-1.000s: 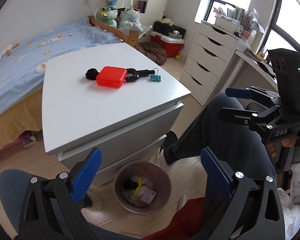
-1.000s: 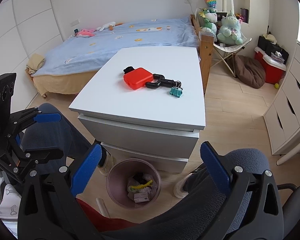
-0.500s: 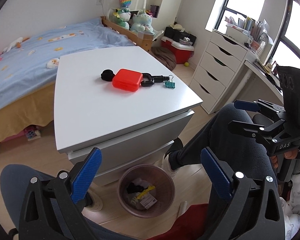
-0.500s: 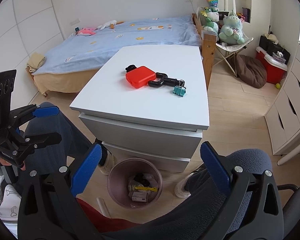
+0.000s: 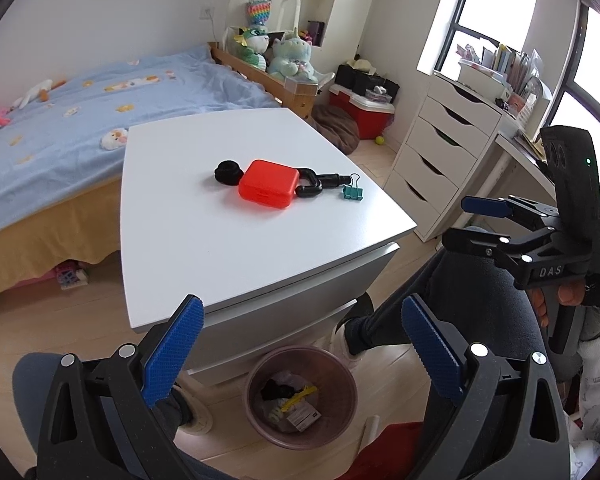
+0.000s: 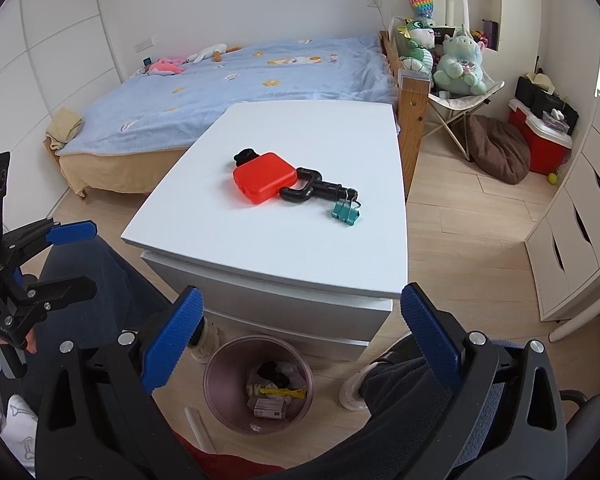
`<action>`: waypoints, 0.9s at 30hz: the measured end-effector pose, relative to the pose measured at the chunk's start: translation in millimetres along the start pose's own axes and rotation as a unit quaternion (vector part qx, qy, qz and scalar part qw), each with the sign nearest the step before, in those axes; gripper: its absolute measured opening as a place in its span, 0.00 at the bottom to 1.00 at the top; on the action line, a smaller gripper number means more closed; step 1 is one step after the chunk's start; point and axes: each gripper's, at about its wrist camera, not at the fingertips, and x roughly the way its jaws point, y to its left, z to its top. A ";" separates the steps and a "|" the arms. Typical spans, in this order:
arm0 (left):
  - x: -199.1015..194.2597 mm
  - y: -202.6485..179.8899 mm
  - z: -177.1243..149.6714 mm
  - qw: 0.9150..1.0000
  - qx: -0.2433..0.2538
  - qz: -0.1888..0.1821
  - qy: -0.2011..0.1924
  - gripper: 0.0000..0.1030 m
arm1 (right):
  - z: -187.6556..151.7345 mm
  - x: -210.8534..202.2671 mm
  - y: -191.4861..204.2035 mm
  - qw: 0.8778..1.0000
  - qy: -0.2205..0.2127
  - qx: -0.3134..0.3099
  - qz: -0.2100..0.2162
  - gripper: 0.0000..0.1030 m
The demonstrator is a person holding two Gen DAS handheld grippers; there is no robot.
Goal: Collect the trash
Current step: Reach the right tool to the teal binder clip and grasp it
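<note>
Trash (image 6: 274, 396) fills round pinkish bin (image 6: 220, 364); both ribbed-pad tongs (image 5: 300, 352) (image 6: 298, 344) gape wide, empty.

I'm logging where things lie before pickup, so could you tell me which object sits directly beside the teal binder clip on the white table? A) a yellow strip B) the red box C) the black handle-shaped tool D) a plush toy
C: the teal binder clip lies at the end of the black handle-shaped tool on the white table, while the red box sits farther along, past the tool's loop.
</note>
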 end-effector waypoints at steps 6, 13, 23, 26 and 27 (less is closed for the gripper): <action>-0.2 2.5 5.2 1.000 -0.001 0.001 -0.005 0.92 | 26.9 22.9 -11.2 1.000 0.006 0.000 -0.019 0.95; -0.2 7.4 5.4 1.000 -0.009 0.003 -0.007 0.92 | 52.1 54.8 -18.8 0.999 0.021 -0.008 -0.038 0.95; 1.4 15.4 3.9 1.000 -0.018 0.005 -0.004 0.92 | 68.8 105.6 -34.4 0.997 0.055 0.010 -0.057 0.77; 2.8 19.5 2.5 1.000 -0.024 0.006 -0.003 0.92 | 70.9 115.2 -36.3 0.997 0.060 0.013 -0.056 0.64; 2.8 20.4 1.5 1.000 -0.025 0.006 -0.002 0.92 | 71.4 118.0 -36.7 0.996 0.062 0.014 -0.055 0.58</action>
